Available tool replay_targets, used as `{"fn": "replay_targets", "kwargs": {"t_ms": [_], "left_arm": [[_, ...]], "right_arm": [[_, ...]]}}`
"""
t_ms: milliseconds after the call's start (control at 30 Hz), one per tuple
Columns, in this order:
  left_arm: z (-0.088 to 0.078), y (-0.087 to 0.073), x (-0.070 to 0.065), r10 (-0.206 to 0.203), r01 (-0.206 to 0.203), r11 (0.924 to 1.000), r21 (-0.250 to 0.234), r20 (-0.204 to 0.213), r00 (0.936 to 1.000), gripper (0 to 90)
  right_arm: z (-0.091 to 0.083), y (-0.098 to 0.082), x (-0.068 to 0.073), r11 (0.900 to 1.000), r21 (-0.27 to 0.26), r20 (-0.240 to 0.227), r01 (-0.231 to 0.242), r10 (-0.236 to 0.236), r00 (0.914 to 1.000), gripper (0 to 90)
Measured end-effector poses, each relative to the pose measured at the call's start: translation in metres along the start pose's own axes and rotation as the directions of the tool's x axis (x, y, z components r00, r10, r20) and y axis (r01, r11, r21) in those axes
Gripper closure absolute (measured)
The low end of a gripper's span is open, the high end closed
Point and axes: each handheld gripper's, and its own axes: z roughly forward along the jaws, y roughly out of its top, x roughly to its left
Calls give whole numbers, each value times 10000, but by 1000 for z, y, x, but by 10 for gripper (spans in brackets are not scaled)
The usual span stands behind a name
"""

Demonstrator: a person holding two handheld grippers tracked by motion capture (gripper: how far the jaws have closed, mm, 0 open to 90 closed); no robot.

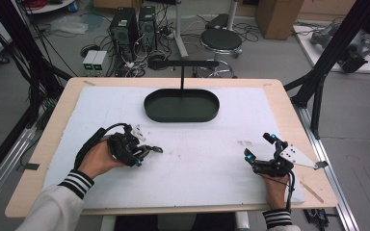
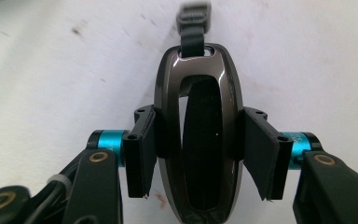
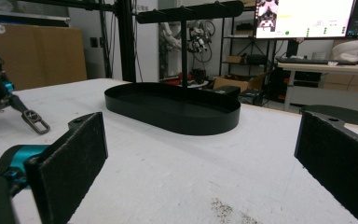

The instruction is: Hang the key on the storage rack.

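We see the left gripper point(image 1: 142, 153) low over the counter point(image 1: 43, 144), jaws clamped on a glossy key fob point(image 2: 199, 126) (strap forward); the right gripper point(image 1: 260, 153) rests jaws apart, facing the black tray point(image 3: 172, 112).

The high view looked forward and down over the whole tabletop point(image 1: 183, 154). The left gripper view sat very close, facing down at the white surface. The right gripper view looked low across the tabletop toward the black tray point(image 3: 172, 109), which the high view shared point(image 1: 181, 106).
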Motion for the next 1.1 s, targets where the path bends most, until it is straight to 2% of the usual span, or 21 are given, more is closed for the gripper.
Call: {"fn": "replay_targets", "kwargs": {"t_ms": [133,300,333,367,433,533,600,633,700,833,1000,1100], "left_arm": [[-7,2,5,-203,199,9984,-526,-85,9998,484],[-13,3,13,-519,499,9922,-1140,-151,9985,483],[-15,3,15,-610,580,9900,-1288,-200,9979,484],[-18,4,19,-737,695,9846,-1605,-205,9971,484],[-21,4,23,-990,959,9762,-1945,-62,9951,484],[-26,7,29,-1020,926,9730,-2113,-340,9942,483],[-30,10,33,-1140,1029,9692,-2235,-374,9928,483],[-33,13,36,-1207,1049,9640,-2445,-505,9914,483],[-37,16,39,-1297,1095,9586,-2628,-607,9897,483],[-46,22,51,-1432,1118,9516,-2862,-914,9855,483],[-55,32,63,-1730,1316,9352,-3289,-998,9799,483],[-59,39,70,-1819,1366,9309,-3388,-1056,9776,483]], "right_arm": [[0,0,0,10000,-1,5,-6,6,10000,14],[0,0,0,10000,-29,-17,8,-8,10000,14],[0,0,0,10000,-22,-13,-7,7,10000,14],[0,0,0,10000,-11,-4,-12,12,10000,14],[0,0,0,10000,-20,-12,-10,10,10000,14],[0,0,0,10000,1,-7,-2,2,10000,14],[0,0,0,10000,11,-6,-29,29,10000,14],[0,0,0,10000,7,-1,-43,43,10000,14],[0,0,0,10000,12,12,-40,40,10000,14],[0,0,0,10000,8,11,-33,33,10000,14],[0,0,0,10000,9,5,-43,43,10000,14],[0,0,0,10000,-36,-4,-10,10,10000,14]]}}
